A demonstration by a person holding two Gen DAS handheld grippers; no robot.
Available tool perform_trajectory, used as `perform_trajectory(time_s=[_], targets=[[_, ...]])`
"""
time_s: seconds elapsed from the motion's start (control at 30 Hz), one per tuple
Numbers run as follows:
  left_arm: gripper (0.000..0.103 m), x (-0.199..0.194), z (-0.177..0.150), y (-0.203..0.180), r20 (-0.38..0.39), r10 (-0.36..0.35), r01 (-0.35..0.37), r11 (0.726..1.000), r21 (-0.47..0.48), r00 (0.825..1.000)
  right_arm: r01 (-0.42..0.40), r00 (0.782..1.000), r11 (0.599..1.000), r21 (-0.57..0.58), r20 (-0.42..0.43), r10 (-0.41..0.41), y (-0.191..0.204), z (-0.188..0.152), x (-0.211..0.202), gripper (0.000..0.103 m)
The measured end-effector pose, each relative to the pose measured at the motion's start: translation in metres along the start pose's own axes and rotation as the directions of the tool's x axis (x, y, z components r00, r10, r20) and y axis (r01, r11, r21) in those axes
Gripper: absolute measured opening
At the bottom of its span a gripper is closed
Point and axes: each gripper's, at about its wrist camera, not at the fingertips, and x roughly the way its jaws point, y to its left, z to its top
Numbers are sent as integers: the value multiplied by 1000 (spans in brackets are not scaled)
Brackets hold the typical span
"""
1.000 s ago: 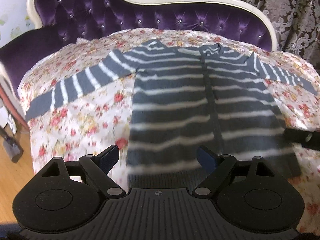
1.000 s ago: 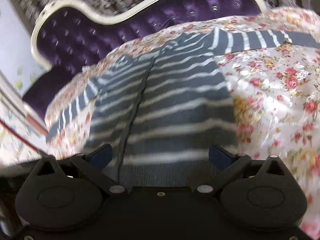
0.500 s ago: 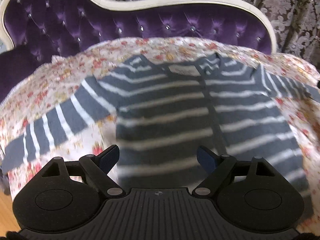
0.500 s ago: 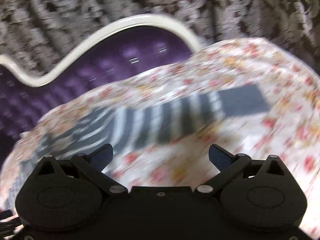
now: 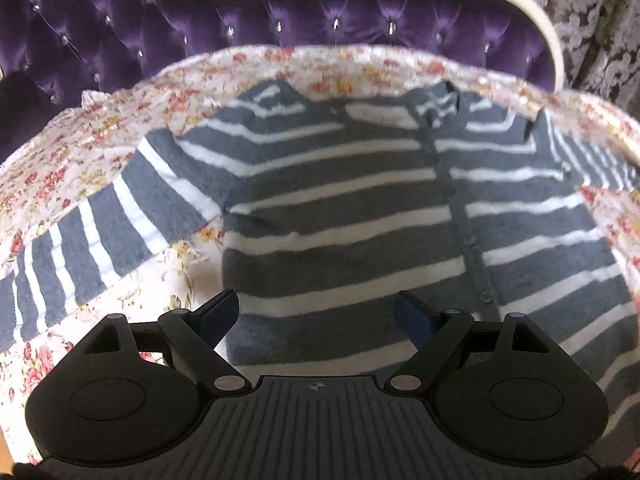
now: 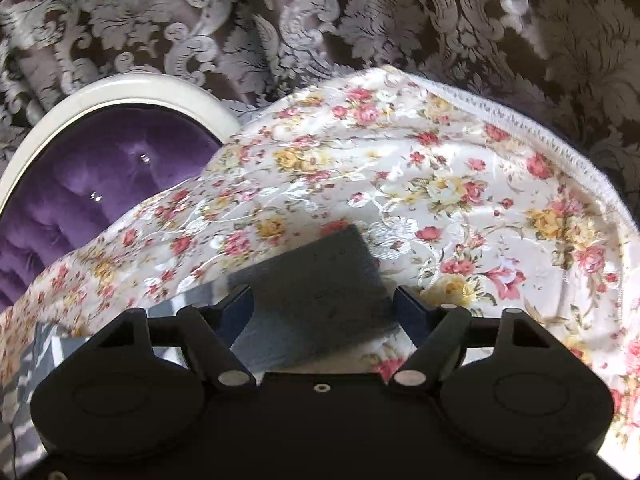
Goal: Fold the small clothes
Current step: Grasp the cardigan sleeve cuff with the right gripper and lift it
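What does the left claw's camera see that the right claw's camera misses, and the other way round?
Only the left view shows the striped cardigan spread flat, with its button strip, neckline label and one whole sleeve; the left claw hangs open above its hem. Only the right view shows the plain grey sleeve cuff close up, lying between the fingers of the right claw, which have just been closing but do not visibly pinch it. Both show the floral cloth, the purple tufted sofa back and the patterned curtain.

Cardigan [image 5: 340, 208] on cloth [image 5: 80, 152], sofa-back [image 5: 280, 20] behind
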Motion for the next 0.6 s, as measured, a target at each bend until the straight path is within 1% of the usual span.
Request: perform_trajectory(time_s=[0.1,0.13,0.17,0.2,0.23,0.33,0.4,0.5,0.6], targets=[[85,5,0,1,-20,21,-20,1000,16,1000,28,999,999,-18,29,-27,1,1,6,64],[85,5,0,2,-19,21,-20,1000,18,1000,46,998,999,-26,34,-45,2,1,7,55],[85,5,-1,3,-16,18,-18,1000,17,1000,68,997,997,-36,38,-67,3,3,9,35],[85,4,-1,4,-13,16,-16,1000,16,1000,74,997,996,-43,36,-72,2,4,10,22],[85,3,-1,5,-12,15,-15,1000,15,1000,58,998,997,-47,30,-57,1,6,10,17],[85,-1,1,7,1,26,-26,1000,14,1000,45,998,997,-69,38,-43,8,14,-1,15],[85,-5,3,9,15,35,-35,999,10,999,17,998,994,-104,58,-11,22,20,-16,14],[85,-10,5,13,26,42,-42,999,-6,999,-45,995,984,-170,75,59,53,30,-42,14],[85,-14,7,18,32,52,-51,998,-24,998,-126,985,961,-245,84,150,100,38,-71,14]])
